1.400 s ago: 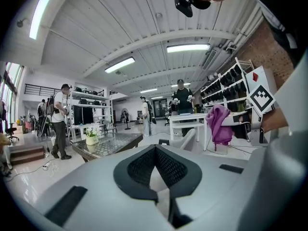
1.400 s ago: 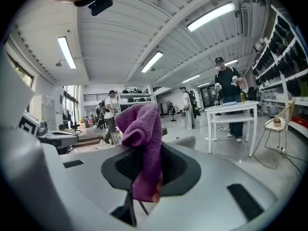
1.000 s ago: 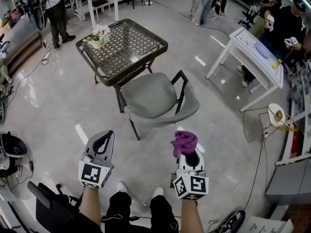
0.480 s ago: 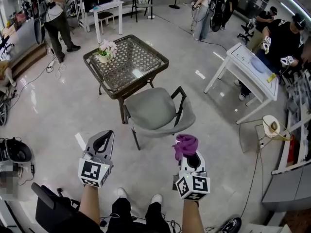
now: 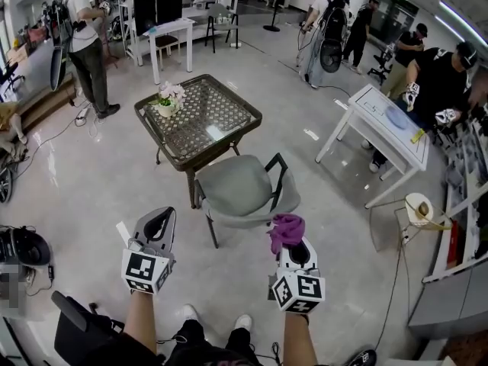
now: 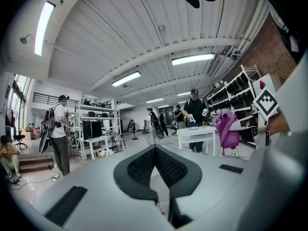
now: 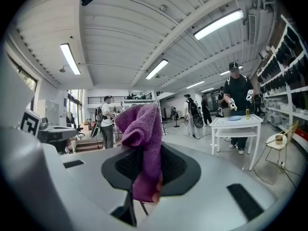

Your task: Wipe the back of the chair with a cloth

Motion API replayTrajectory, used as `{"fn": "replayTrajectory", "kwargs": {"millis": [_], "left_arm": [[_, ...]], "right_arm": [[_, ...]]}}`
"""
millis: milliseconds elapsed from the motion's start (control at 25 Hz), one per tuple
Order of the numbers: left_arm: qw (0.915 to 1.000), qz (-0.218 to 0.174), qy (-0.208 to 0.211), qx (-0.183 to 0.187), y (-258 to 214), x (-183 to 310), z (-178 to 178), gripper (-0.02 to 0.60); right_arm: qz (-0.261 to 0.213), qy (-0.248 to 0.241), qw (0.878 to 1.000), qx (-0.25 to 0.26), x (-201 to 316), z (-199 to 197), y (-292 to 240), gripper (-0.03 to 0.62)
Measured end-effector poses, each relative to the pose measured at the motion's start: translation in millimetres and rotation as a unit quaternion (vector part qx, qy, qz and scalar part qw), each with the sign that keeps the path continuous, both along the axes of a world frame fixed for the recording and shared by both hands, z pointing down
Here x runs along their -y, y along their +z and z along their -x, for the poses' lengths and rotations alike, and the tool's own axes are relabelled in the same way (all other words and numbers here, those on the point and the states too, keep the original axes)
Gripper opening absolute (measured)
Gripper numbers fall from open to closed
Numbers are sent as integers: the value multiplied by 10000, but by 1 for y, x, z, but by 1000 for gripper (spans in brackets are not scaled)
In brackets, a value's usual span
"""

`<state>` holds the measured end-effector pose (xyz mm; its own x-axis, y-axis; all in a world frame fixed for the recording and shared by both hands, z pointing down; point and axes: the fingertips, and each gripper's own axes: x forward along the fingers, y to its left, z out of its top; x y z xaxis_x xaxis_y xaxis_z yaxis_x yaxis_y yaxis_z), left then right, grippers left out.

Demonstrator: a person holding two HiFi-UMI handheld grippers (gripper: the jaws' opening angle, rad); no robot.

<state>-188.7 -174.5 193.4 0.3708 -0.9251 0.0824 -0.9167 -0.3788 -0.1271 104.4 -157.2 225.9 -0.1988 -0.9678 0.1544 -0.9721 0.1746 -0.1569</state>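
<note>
The grey chair [image 5: 242, 189] with a black frame stands on the floor ahead of me, its seat tucked toward the glass-topped table [image 5: 217, 132]. Its back faces me. My right gripper [image 5: 290, 239] is held upright in front of the chair, apart from it, and shut on a purple cloth [image 5: 287, 230]. In the right gripper view the cloth [image 7: 142, 129] is bunched above the right gripper [image 7: 144, 153] and hangs down between its pads. My left gripper [image 5: 160, 223] is level with it at the left, shut and holding nothing. The left gripper [image 6: 155, 152] points into the room in its own view.
A pot of flowers [image 5: 168, 99] stands on the glass-topped table. A white table [image 5: 385, 124] stands at the right with people around it. A small stand [image 5: 418, 208] and shelving lie further right. A dark seat [image 5: 76, 328] is at my lower left.
The head view has lifted, so the chair and table sit slightly higher in the frame and more of the room shows. Both grippers keep their pose, the cloth still gripped.
</note>
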Motion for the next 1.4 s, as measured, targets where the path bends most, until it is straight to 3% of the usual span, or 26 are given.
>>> {"fn": "replayTrajectory", "kwargs": {"millis": [520,1400], "left_arm": [[9997,-221,-34,-85,-50,-24,-10,9],[9979,-639,-114,-61,-85,-55,-6,9]], "right_arm": [[-272,-192,9994,-73,-11,3,-50,95],[-468,-232,9985,-169,-31,10,-68,91]]}}
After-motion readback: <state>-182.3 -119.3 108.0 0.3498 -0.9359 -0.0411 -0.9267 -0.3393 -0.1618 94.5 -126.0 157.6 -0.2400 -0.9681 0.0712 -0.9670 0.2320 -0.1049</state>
